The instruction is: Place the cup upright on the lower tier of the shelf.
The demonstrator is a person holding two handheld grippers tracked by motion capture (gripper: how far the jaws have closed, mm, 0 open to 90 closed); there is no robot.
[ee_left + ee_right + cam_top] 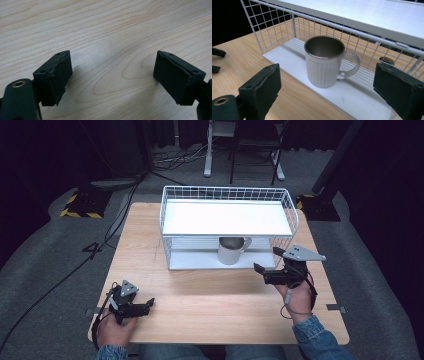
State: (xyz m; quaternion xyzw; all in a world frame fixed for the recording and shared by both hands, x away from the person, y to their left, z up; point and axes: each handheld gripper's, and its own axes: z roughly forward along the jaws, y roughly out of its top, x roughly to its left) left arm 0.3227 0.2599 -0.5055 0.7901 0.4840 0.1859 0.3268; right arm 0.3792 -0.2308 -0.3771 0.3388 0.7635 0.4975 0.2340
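Two grippers are at work over a pale wooden table [200,305]. On the person's right, the right gripper [266,265] hangs just in front of the wire rack [227,195], its jaws spread with nothing between them; in the right gripper view its pads [262,85] stand either side of the mug [324,65] but well short of it, touching nothing. That mug, white and ribbed with a dull metal lining, stands upright on the rack's lower shelf [352,100], close to the front edge, its handle turned toward the right of that view. Near the table's front left corner the left gripper [149,304] rests low in the left hand [114,330], jaws parted wide over bare wood grain [112,32], holding nothing. Above the mug the rack's white upper shelf [227,217] covers much of it in the high view, so that from there little more than its front and handle can be seen. Around the table lies grey carpet [45,255] crossed by black cables [55,285]; a stand base with yellow and black stripes [80,207] sits at the far left, and chair and desk legs [240,160] rise behind the rack. Farther back the room is dark and hard to make out. A small brown round thing [388,60] shows through the mesh behind the rack; what it is cannot be told. Blue denim sleeves [320,337] are cut off at the bottom edge.
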